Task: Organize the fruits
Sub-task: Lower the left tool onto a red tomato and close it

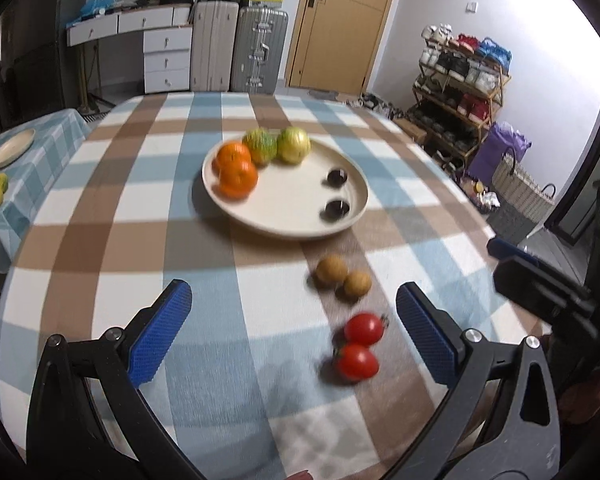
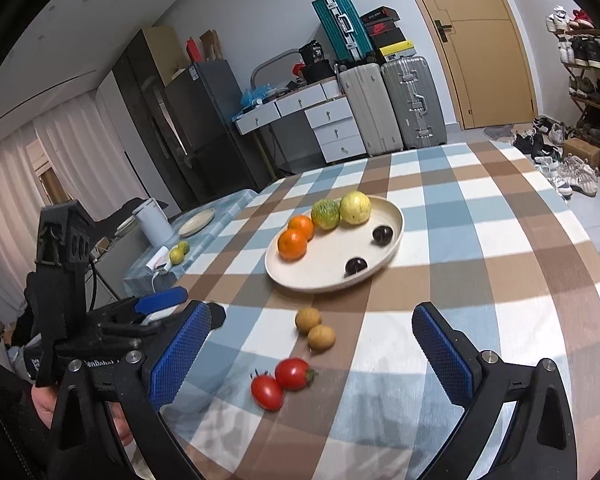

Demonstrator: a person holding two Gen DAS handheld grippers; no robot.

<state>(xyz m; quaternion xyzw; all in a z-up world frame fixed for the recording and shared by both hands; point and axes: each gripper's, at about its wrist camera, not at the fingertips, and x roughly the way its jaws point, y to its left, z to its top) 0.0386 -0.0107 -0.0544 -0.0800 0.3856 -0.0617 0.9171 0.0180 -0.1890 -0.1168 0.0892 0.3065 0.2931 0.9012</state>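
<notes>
Red cherry tomatoes [image 1: 360, 346] lie short of the round cream plate [image 1: 260, 216], between my left gripper [image 1: 294, 334] fingers, spread wide; right gripper [image 2: 312, 354] equally spread, empty.

Only partly legible: white lettering resembling "GenRobot" on left gripper body [image 2: 96, 363]; "30" on black box [image 2: 315, 53] above drawers.

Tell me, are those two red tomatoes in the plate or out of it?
Out. Both small red tomatoes lie on the checked tablecloth, nearer the camera than the round cream plate, between the open tongs.
</notes>
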